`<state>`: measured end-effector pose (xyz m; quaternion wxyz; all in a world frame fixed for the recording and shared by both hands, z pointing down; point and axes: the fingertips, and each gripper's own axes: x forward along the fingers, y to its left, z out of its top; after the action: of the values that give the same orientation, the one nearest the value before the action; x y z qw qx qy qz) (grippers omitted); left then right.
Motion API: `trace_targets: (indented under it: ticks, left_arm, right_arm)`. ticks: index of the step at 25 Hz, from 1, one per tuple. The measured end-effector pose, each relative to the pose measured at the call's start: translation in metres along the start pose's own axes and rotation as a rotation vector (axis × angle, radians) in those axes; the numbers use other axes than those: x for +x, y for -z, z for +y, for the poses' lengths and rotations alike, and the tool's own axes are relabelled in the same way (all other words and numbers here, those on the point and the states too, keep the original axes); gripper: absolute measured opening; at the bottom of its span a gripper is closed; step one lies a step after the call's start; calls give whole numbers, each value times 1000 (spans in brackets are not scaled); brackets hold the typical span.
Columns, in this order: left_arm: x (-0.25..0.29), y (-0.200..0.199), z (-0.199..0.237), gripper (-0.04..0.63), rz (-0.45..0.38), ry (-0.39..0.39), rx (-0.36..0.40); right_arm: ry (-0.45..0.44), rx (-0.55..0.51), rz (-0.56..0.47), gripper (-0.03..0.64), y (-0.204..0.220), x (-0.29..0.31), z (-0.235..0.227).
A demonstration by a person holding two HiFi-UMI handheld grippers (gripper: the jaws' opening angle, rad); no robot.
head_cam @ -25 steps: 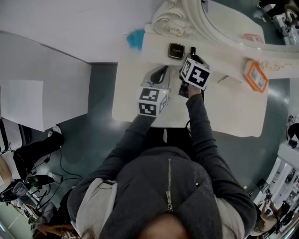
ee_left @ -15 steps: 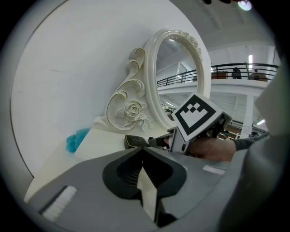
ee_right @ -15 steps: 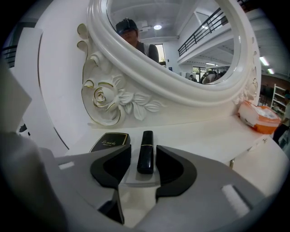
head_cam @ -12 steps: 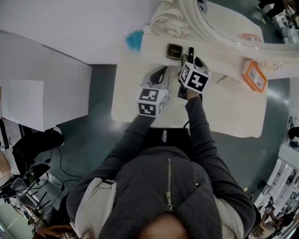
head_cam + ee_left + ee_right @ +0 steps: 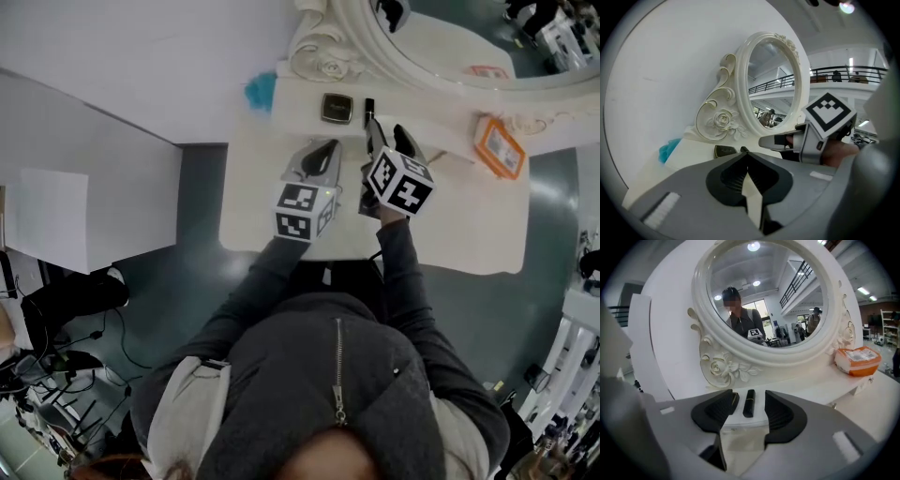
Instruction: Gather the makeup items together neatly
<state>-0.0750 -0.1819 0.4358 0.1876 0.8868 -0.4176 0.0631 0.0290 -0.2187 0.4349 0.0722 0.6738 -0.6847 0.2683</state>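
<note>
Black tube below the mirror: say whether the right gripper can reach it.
Probably yes. The jaws of the right gripper have just been opening, nothing gripped between them, and the black tube lies straight ahead with bare shelf between; only the compact sits beside it.

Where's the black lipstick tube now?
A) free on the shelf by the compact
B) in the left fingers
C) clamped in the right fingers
A: the right gripper's fingers have just been opening, nothing pressed between them; the lipstick tube lies free on the shelf beside the compact.
</note>
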Motion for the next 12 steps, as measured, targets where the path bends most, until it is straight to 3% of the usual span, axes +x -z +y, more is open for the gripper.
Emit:
trace_targets:
  ticks: [4, 12]
  left_arm:
    - [1, -16, -23, 9, -33, 45, 10]
    - [1, -22, -63, 9, -45, 107, 19]
  right_arm:
    - [-94, 16, -111, 189, -25, -36, 13]
    - [-139, -14, -211, 44, -42, -86, -2]
